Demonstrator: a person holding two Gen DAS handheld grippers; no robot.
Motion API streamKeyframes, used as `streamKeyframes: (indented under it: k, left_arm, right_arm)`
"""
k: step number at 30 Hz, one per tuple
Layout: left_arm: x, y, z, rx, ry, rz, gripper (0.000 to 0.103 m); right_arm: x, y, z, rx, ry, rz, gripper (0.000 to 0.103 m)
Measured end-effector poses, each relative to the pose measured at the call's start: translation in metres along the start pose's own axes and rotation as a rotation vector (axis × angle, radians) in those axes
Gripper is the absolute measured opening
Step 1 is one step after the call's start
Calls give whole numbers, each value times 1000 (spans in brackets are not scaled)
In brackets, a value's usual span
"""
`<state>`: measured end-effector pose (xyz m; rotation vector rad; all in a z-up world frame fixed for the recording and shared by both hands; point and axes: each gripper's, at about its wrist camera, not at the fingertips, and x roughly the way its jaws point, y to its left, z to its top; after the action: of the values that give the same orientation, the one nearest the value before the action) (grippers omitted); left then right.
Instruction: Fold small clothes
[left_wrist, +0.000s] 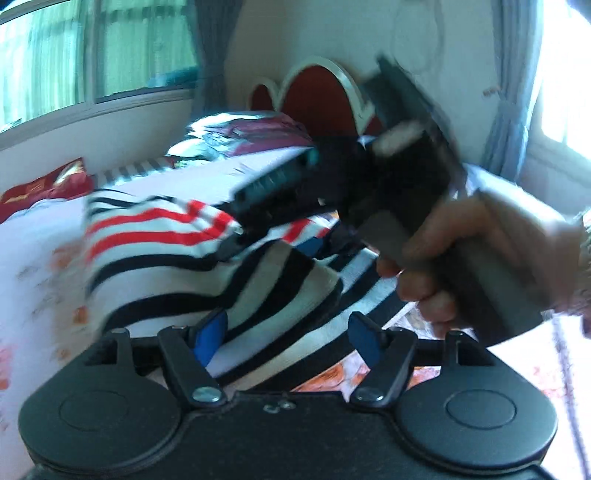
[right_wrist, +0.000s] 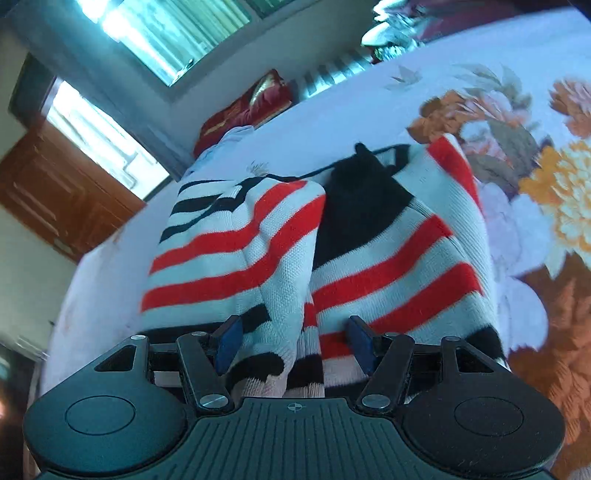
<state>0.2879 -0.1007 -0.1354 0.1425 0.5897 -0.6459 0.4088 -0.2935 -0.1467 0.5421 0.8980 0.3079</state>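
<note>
A small knitted sweater (left_wrist: 147, 236) with red, black and white stripes lies on the flowered bed sheet (left_wrist: 40, 266). In the left wrist view a black-and-white striped fold rises between the blue pads of my left gripper (left_wrist: 287, 338); the pads stand apart and do not press it. My right gripper (left_wrist: 234, 221), held by a hand (left_wrist: 443, 258), reaches in from the right, blurred, over the red-striped part. In the right wrist view the sweater (right_wrist: 388, 266) has both sides folded to the middle. The right gripper (right_wrist: 294, 341) stands open over its near hem, with cloth lying between the pads.
A red headboard (left_wrist: 317, 99) and piled bedding (left_wrist: 251, 133) lie at the far end of the bed. A dark red cushion (right_wrist: 243, 107) sits by the wall under the windows (right_wrist: 177, 33). A wooden door (right_wrist: 62, 195) stands to the left. The flowered sheet (right_wrist: 535, 177) stretches right of the sweater.
</note>
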Motion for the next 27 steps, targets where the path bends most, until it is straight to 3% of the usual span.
streamKeyframes:
  k: [4, 6, 10, 15, 16, 18, 21, 27]
  left_arm:
    - [-38, 23, -1, -83, -55, 75, 70]
    - [-50, 43, -1, -167, -71, 132, 71]
    - [-46, 87, 1, -350, -54, 210, 70]
    - [-22, 117, 5, -506, -37, 211, 68]
    - [-21, 120, 5, -517, -38, 213, 68]
    - [-13, 121, 6, -520, -23, 212, 68]
    - [-10, 121, 9, -532, -29, 208, 68]
    - [5, 115, 26, -488, -55, 173, 68]
  right_arm:
    - [-1, 11, -2, -59, -6, -7, 59]
    - [-3, 16, -4, -77, 2, 5, 42]
    - [4, 10, -5, -35, 10, 22, 42]
    - [22, -2, 6, 33, 32, 79, 47]
    - [23, -2, 7, 39, 42, 93, 47]
    - [24, 1, 7, 23, 62, 117, 24]
    - [18, 6, 7, 1, 39, 113, 20]
    - [-26, 27, 10, -226, -154, -15, 19]
